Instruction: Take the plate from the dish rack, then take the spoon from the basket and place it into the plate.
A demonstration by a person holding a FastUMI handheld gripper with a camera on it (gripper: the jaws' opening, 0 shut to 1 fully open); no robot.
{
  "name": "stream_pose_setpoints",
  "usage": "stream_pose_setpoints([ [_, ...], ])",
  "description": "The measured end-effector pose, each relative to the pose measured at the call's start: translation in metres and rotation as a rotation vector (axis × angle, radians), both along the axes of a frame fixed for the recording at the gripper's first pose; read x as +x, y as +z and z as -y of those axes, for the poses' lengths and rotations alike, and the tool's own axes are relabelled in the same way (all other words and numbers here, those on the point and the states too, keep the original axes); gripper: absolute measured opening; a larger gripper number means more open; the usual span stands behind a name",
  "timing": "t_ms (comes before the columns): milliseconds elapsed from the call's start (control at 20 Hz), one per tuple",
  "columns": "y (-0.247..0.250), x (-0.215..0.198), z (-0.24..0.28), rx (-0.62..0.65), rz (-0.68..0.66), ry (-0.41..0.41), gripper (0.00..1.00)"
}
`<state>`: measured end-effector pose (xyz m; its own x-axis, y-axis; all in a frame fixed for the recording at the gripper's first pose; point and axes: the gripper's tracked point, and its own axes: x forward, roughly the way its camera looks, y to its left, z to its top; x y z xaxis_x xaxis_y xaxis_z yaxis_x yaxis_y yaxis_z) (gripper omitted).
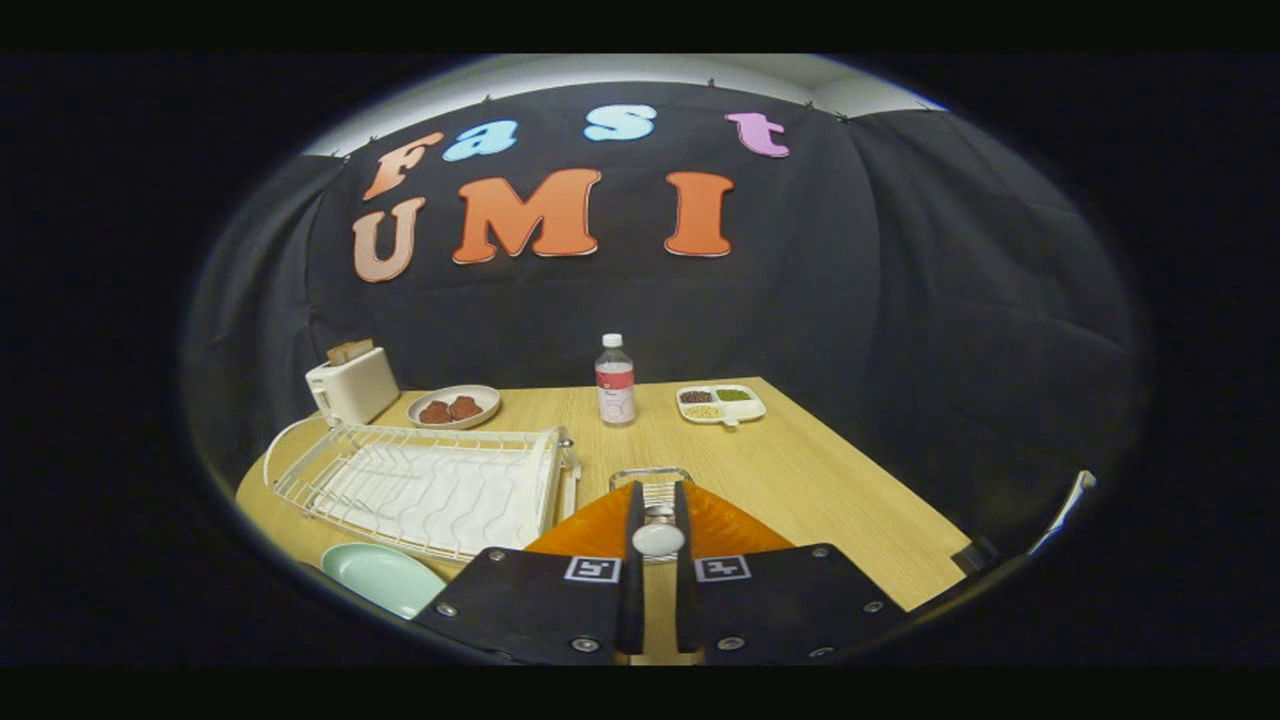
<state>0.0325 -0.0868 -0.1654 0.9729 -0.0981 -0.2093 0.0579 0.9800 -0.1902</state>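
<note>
Spoon (657, 537) sits pinched between the gripper (657, 560) fingers at lower centre, its pale rounded end showing above the orange basket (720, 525); both fingers appear to press on it. It looks light, stiff and slippery, so a firm hold on the handle suits. Rack (430, 485) stands empty at left; the plate (385, 578) lies on the desk (820, 480), lower left.

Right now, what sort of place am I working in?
Likely a staged kitchen tabletop in a recording booth: a wooden table backed by black cloth, carrying a toaster, a white dish rack and a plate of food. The gripper is shut on a spoon.
</note>
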Motion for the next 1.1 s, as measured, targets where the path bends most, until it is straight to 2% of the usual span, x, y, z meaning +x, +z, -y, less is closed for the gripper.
stream_pose_setpoints([
  [200, 0.014, -0.041, -0.044, 0.028, -0.008, 0.055, 0.12],
  [450, 0.007, -0.081, -0.112, 0.047, -0.036, 0.155, 0.12],
  [800, -0.051, -0.111, -0.2, 0.043, -0.127, 0.317, 0.12],
  [1100, -0.105, -0.105, -0.239, 0.036, -0.188, 0.384, 0.12],
])
